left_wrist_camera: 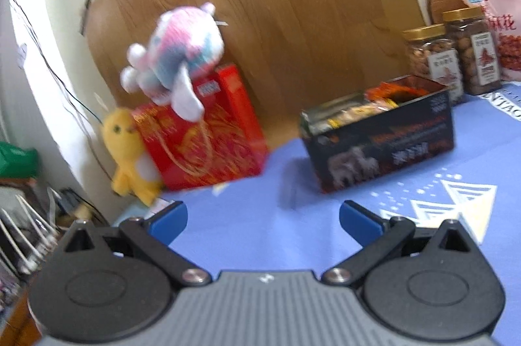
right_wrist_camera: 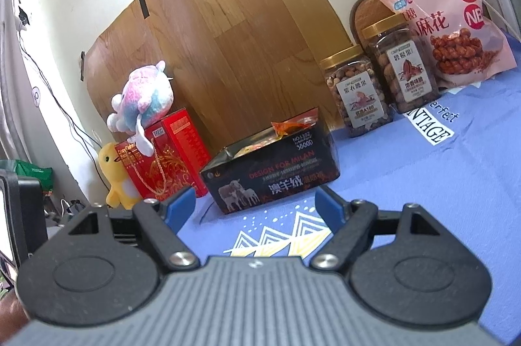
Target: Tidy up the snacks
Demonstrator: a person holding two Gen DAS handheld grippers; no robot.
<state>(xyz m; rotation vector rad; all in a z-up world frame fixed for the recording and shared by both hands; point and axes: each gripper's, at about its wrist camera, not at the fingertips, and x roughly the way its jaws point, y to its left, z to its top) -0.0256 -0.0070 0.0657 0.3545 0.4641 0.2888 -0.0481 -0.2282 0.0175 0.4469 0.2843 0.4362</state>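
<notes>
The right gripper [right_wrist_camera: 255, 204] and left gripper [left_wrist_camera: 263, 224] are hovering spread and empty at lower frame, seemingly facing the snack-filled box [right_wrist_camera: 276, 180] at centre for another pick.

Black box [right_wrist_camera: 270, 173] reads "DESIGN FOR MILAN"

Left gripper [left_wrist_camera: 263, 220]: blue pads, black linkage arms — silver screws
Right gripper [right_wrist_camera: 255, 205]: same build — ribbed grey body
</notes>
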